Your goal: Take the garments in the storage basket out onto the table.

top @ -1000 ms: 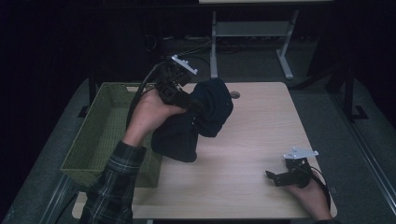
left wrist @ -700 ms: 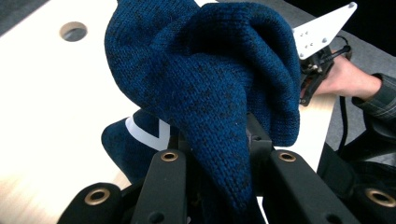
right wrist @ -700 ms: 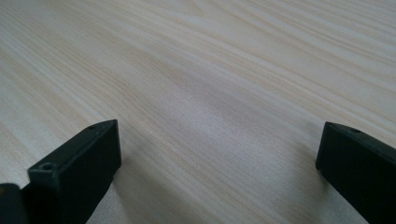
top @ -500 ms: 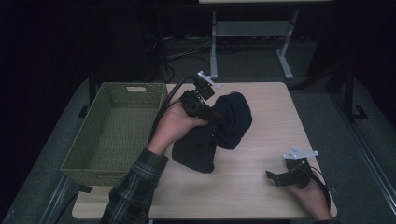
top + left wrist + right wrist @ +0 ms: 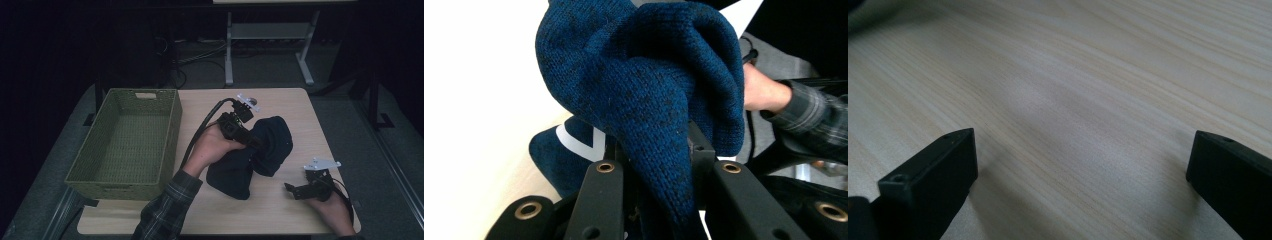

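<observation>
High view: left gripper [image 5: 254,142] clamped on blue knit garment [image 5: 260,150], right gripper [image 5: 295,190] jaws wide apart on table [image 5: 300,110]; w/ firm pinch, spread cloth flat.

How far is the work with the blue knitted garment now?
Done: the left claw is shut on the blue knitted garment, part of it bunched up off the table. In hand: it hangs beside the green basket. Left: the basket looks empty, so putting it in probably remains. The right claw rests open, idle.
</observation>
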Tool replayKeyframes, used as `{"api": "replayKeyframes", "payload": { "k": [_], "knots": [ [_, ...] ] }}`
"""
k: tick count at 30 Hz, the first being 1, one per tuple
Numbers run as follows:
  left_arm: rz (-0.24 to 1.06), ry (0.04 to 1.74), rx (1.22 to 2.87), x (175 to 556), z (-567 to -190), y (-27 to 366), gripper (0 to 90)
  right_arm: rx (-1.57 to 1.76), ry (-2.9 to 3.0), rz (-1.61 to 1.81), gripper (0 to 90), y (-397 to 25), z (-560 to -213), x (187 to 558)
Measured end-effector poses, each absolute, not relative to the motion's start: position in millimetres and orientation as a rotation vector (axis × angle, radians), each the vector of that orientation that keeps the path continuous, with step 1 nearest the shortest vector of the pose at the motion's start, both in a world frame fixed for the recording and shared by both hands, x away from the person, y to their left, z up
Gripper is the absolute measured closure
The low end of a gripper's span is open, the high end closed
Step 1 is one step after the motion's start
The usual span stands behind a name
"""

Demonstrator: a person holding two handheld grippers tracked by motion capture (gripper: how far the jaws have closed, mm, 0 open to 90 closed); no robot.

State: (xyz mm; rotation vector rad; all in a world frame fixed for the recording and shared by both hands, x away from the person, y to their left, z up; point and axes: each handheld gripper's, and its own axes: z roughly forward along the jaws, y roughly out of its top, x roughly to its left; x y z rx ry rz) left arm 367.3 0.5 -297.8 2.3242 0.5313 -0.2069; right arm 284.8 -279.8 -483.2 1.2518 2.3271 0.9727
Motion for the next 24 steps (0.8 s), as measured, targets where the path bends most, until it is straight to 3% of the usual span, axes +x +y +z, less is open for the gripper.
{"api": "replayKeyframes", "payload": {
  "k": [24],
  "knots": [
    [-0.313,0.695,2.274,396,-376,35,74.7,1.252,2.325,0.968,0.0,-280,-483,285]
  ]
}}
